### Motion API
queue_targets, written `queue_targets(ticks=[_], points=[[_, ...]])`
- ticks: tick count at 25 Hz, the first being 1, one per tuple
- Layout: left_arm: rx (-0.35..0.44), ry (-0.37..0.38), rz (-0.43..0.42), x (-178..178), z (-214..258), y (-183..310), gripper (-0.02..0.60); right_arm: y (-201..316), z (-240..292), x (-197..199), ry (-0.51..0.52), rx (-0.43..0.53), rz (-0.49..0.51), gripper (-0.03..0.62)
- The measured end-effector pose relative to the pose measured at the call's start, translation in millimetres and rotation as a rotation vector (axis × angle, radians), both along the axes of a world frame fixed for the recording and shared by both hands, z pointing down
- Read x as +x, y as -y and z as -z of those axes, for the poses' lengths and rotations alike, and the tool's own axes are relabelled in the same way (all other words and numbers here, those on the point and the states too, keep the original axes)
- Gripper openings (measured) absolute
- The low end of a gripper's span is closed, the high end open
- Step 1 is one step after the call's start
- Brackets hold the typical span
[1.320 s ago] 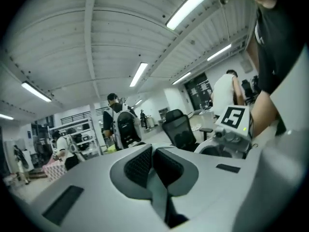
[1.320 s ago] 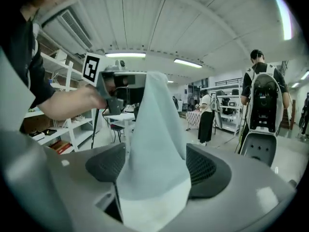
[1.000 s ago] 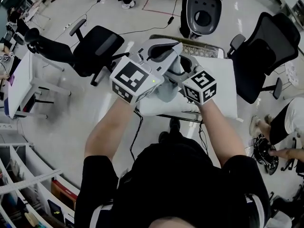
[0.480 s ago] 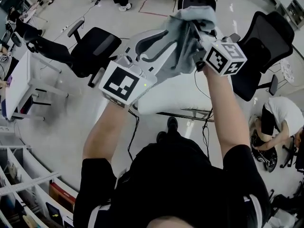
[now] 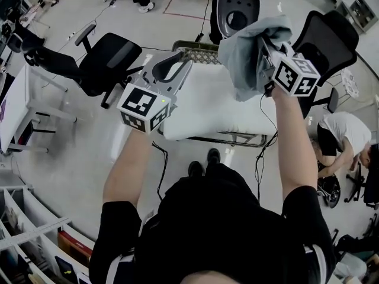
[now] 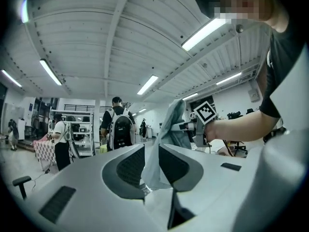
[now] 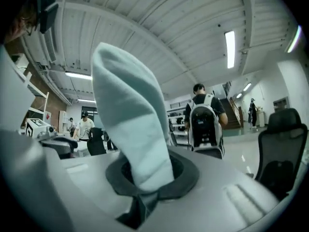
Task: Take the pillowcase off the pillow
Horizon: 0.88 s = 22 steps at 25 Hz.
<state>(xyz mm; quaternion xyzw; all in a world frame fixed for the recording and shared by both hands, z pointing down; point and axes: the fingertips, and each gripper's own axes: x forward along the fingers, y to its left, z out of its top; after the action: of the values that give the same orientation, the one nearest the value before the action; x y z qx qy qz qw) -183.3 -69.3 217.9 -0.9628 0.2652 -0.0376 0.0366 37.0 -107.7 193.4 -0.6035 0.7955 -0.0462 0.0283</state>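
Observation:
The pale blue pillowcase [image 5: 246,55] hangs bunched in the air, and my right gripper [image 5: 260,46] is shut on its top. In the right gripper view the cloth [image 7: 133,124] stands up out of the closed jaws of that gripper [image 7: 149,178]. The bare white pillow [image 5: 207,108] lies on the table below. My left gripper [image 5: 180,61] is over the pillow's left end, apart from the cloth. Its jaws have just been opening, then eased slightly inward. In the left gripper view, my left gripper [image 6: 150,151] shows the pillowcase [image 6: 166,134] in its gap, but its pads do not press it.
The pillow rests on a metal-framed table [image 5: 234,138] with a wire basket [image 5: 198,55] behind it. Black office chairs stand at left [image 5: 112,61] and right [image 5: 331,34]. A white machine [image 5: 237,10] is beyond the table. A person [image 5: 340,138] crouches at right.
My right gripper closed on the pillowcase and carried it up and to the right, off the pillow. My left gripper let go of the cloth and drew back to the left.

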Motion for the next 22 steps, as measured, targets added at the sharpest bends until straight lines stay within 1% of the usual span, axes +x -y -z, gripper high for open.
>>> queue_targets(ticks=[3, 7, 9, 10, 11, 13, 14, 15, 17, 19, 22], points=[[-0.062, 0.025, -0.007, 6, -29, 3, 0.089, -5, -75, 16, 0.026, -0.145, -0.035, 0.034], [-0.164, 0.075, -0.009, 25, -76, 9, 0.087, -13, -154, 37, 0.065, -0.283, -0.046, 0.038], [-0.236, 0.094, -0.001, 35, -106, 9, 0.087, -16, -193, 47, 0.061, -0.361, -0.041, 0.049], [-0.282, 0.095, 0.008, 39, -123, 6, 0.087, -18, -215, 50, 0.052, -0.410, -0.031, 0.064], [-0.334, 0.094, 0.019, 42, -143, 2, 0.087, -22, -240, 51, 0.042, -0.471, -0.013, 0.097], [-0.434, 0.108, 0.039, 47, -187, -11, 0.087, -36, -292, 47, 0.028, -0.613, 0.047, 0.196], [-0.474, 0.131, 0.046, 50, -209, -19, 0.087, -46, -316, 42, 0.024, -0.679, 0.082, 0.238], [-0.507, 0.159, 0.053, 53, -230, -27, 0.088, -57, -334, 39, 0.021, -0.729, 0.111, 0.265], [-0.563, 0.198, 0.074, 59, -262, -42, 0.089, -81, -357, 41, 0.023, -0.781, 0.125, 0.278], [-0.611, 0.210, 0.105, 65, -284, -53, 0.089, -105, -369, 53, 0.058, -0.797, 0.095, 0.278], [-0.640, 0.241, 0.154, 69, -309, -63, 0.097, -139, -384, 72, 0.114, -0.812, 0.044, 0.278]])
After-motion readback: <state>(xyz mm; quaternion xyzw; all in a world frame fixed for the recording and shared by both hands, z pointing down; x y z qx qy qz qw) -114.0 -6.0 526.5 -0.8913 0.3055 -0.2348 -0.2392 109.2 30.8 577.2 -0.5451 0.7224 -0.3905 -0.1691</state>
